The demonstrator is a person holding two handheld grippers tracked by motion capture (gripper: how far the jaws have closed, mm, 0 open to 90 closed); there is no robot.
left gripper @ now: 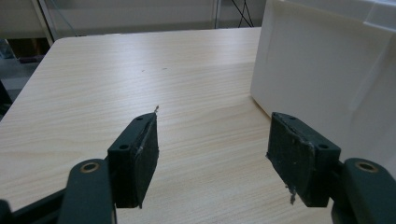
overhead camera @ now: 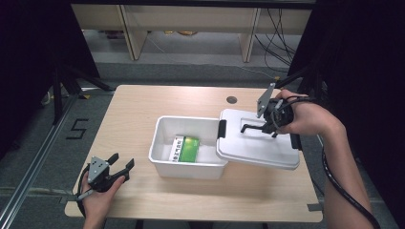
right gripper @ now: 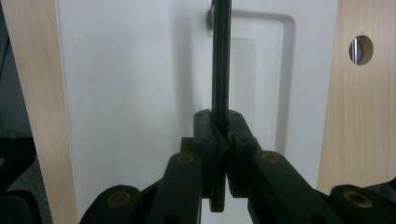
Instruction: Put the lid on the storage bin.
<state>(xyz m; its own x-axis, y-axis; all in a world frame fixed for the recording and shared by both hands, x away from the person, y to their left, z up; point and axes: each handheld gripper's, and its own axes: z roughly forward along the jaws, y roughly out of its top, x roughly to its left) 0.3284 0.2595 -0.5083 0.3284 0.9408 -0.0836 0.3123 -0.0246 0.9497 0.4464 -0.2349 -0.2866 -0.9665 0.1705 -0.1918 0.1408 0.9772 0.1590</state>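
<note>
Lid handle [right gripper: 220, 60] clamped in right hand-held gripper [right gripper: 219, 135]; left hand-held gripper [left gripper: 212, 154] jaws apart; green packet [overhead camera: 187, 149] in high view.

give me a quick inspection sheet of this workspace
surface: light wood table, round grommet hole near far edge
job's things: white bin open, green packet inside; white lid tilted on bin's right rim
clutter: nothing seen
grippers: left gripper open, beside bin near front-left corner; right gripper shut on the lid's black handle
cables: black cable trails along right forearm
surroundings: dark curtains both sides, wooden furniture legs behind, "5" marked on floor
</note>
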